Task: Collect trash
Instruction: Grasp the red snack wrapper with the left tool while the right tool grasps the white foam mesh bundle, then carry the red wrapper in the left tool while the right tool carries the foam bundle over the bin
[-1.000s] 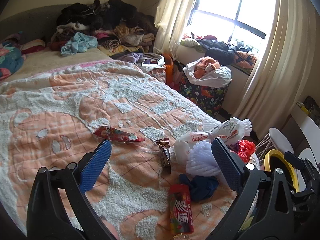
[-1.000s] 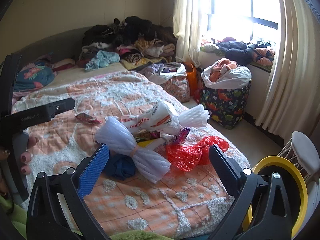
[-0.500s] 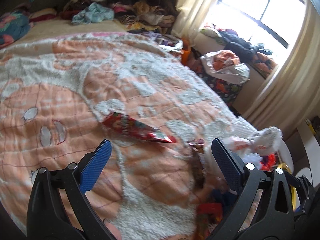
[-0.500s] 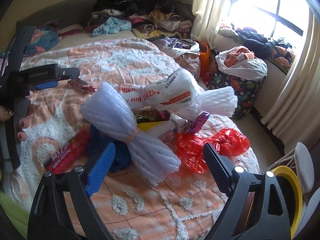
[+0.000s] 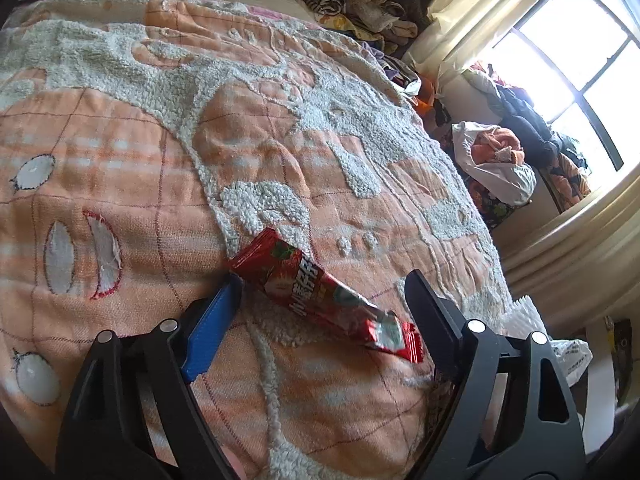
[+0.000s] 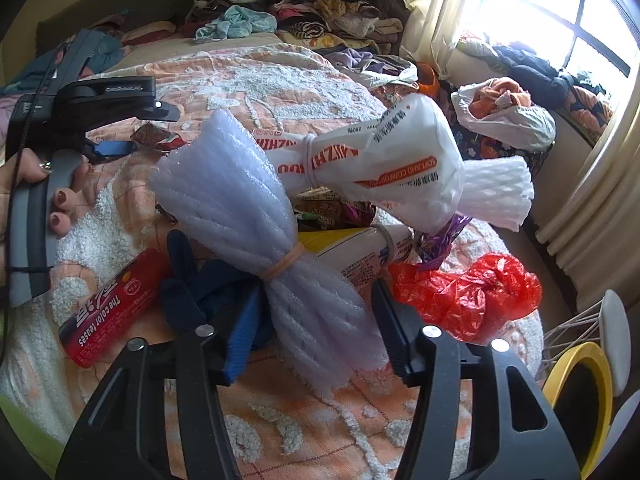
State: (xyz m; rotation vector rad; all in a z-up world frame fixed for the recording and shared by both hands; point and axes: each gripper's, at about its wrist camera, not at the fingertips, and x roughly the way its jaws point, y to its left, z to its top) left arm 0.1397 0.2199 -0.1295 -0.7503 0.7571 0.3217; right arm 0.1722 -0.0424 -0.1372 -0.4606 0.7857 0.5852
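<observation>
Red snack wrapper [image 5: 324, 294] flat on the orange-and-white bedspread [image 5: 168, 152], lying slantwise between the left gripper's [image 5: 324, 304] jaws, just narrowed yet clear of it. Tied foam-net bundle [image 6: 276, 256] atop the litter pile, flanked by the right gripper [image 6: 316, 322], jaws just drawn in, left pad [image 6: 244, 332] touching, right one apart. Red plastic bag [image 6: 468, 292] just beside.

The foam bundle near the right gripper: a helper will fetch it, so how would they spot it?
On the orange bedspread, find the litter heap at the window-side edge. The foam bundle lies nearest, between the right gripper jaws, which have just been closing. Only it is pale lilac ribbed foam cinched by a tan rubber band.
</observation>
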